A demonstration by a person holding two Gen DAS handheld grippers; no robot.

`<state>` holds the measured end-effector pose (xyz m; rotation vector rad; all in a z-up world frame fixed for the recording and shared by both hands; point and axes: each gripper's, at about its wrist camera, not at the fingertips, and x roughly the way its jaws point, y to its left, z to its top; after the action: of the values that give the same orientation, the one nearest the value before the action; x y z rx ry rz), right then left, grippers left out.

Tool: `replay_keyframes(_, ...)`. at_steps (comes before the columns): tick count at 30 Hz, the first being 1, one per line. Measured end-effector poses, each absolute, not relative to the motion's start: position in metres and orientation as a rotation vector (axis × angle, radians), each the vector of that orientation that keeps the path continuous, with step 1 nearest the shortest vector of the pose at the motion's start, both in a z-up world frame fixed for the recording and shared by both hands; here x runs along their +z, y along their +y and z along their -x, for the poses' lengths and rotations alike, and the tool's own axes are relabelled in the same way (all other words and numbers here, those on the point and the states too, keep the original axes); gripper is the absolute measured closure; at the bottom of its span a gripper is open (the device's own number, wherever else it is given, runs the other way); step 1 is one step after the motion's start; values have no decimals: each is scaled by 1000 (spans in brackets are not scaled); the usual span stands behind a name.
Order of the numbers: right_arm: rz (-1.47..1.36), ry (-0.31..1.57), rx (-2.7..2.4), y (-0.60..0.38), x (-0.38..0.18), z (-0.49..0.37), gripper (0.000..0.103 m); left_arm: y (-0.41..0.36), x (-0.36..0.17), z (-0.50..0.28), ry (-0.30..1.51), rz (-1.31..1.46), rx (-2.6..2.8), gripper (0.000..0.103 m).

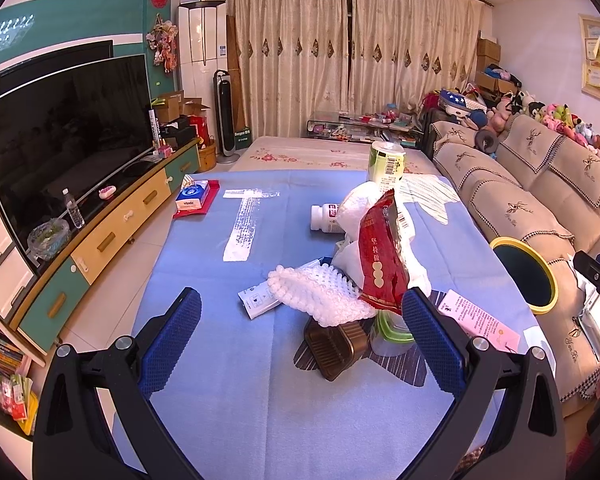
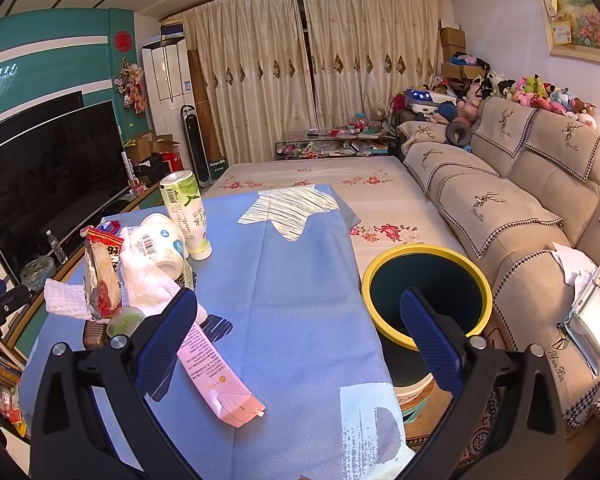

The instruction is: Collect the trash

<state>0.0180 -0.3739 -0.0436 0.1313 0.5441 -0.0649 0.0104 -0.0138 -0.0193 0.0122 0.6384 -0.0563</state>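
Both claws hang wide open and empty over the blue worktop. Just ahead of the left claw, between its fingers, the trash heap sits stacked: a brown tray under white foam netting, with a red wrapper leaning upright. Pulling the tray would likely topple the wrapper and roll the pill bottle beyond. The wrapper's Chinese print is only partly legible. Far left, a tissue pack reads "Vinda". The right claw hovers with the yellow-rimmed bin past its right finger; the pink carton could be knocked off.
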Motion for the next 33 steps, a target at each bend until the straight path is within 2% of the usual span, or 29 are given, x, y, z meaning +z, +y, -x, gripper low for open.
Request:
replay_keyframes(17,-135,549,-65,-374,-48,-19,6,-16,-20,-12,644,-17,-60,4)
replay_keyframes(33,-49,628,148,-342,-84,-31,6,-16,-20,-20,660,-18,-64,4)
